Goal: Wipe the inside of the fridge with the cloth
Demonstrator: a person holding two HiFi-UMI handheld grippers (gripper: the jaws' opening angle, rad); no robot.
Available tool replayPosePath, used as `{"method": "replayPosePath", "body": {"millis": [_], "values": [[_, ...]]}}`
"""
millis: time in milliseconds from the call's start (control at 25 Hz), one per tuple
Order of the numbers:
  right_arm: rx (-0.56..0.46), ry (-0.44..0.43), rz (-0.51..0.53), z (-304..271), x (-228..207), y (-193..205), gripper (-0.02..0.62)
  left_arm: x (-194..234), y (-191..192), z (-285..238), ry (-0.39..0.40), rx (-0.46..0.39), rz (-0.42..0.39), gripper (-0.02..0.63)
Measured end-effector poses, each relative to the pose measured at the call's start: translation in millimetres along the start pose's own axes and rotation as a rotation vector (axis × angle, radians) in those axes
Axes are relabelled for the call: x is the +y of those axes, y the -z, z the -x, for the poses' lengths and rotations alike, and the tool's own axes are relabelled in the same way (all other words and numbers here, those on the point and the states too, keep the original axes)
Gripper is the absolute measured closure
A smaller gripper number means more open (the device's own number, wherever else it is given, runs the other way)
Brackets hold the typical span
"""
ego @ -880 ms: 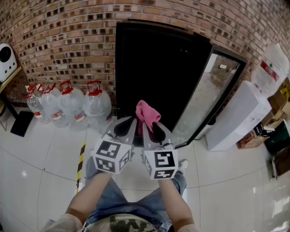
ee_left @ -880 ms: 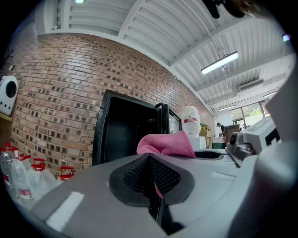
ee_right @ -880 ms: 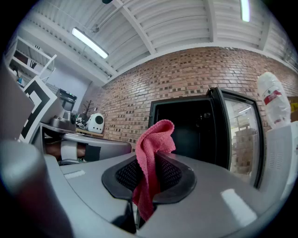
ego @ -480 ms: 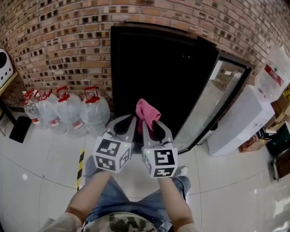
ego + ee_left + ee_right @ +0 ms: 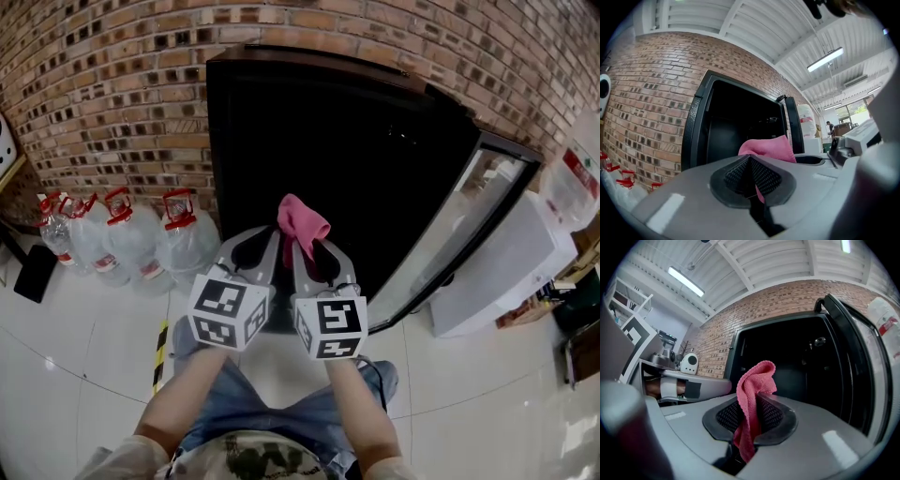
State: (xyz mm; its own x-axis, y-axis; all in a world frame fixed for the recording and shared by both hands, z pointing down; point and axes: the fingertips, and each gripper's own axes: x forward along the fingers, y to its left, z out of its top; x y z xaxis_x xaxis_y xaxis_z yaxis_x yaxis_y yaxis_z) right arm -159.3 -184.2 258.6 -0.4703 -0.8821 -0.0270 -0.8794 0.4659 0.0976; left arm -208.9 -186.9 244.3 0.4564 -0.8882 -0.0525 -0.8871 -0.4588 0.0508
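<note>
We are clamping the crumpled pink terry cloth (image 5: 752,394) in the right gripper (image 5: 749,420), its long axis pointing out toward the open black fridge (image 5: 328,150). The left gripper (image 5: 751,176) is sitting closed and empty.

A red-brown brick wall (image 5: 112,84) is running across the back of the room. At its foot, to the left, clear water jugs (image 5: 136,239) with red caps are standing clustered on the glossy white tiled floor (image 5: 66,375). A yellow-and-black striped strip (image 5: 161,356) is lying on the tiles before the wall. Toward the wall's right end a white water dispenser (image 5: 497,267) is carrying an upturned bottle (image 5: 577,178). Above the wall a tube lamp (image 5: 826,59) is glowing under the white ribbed ceiling (image 5: 754,28).
</note>
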Motion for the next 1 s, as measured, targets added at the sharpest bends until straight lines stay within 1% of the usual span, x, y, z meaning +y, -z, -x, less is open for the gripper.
{"method": "replayPosePath", "body": {"millis": [280, 440, 600, 720, 880, 1000], "values": [[-0.025, -0.033, 0.007, -42.1, -14.6, -8.1, 0.528, 25.0, -4.9, -32.6, -0.035, -0.014, -0.001, 0.617], [-0.053, -0.051, -0.003, -54.9, -17.8, -17.1, 0.528, 37.2, -6.1, -39.1, -0.060, -0.016, 0.007, 0.617], [-0.149, -0.118, -0.060, -61.1, -10.3, -50.8, 0.528, 47.8, -10.7, -35.3, -0.085, -0.024, 0.007, 0.617], [-0.202, -0.165, -0.056, -72.4, 3.3, -70.1, 0.528, 54.6, -11.0, -29.5, -0.097, -0.020, 0.004, 0.617], [-0.242, -0.182, -0.052, -94.3, 15.7, -82.0, 0.528, 63.8, -13.8, -21.7, -0.108, -0.016, -0.004, 0.617], [-0.276, -0.175, -0.059, -111.7, 17.5, -86.3, 0.528, 66.2, -16.4, -17.6, -0.103, -0.015, -0.007, 0.617]]}}
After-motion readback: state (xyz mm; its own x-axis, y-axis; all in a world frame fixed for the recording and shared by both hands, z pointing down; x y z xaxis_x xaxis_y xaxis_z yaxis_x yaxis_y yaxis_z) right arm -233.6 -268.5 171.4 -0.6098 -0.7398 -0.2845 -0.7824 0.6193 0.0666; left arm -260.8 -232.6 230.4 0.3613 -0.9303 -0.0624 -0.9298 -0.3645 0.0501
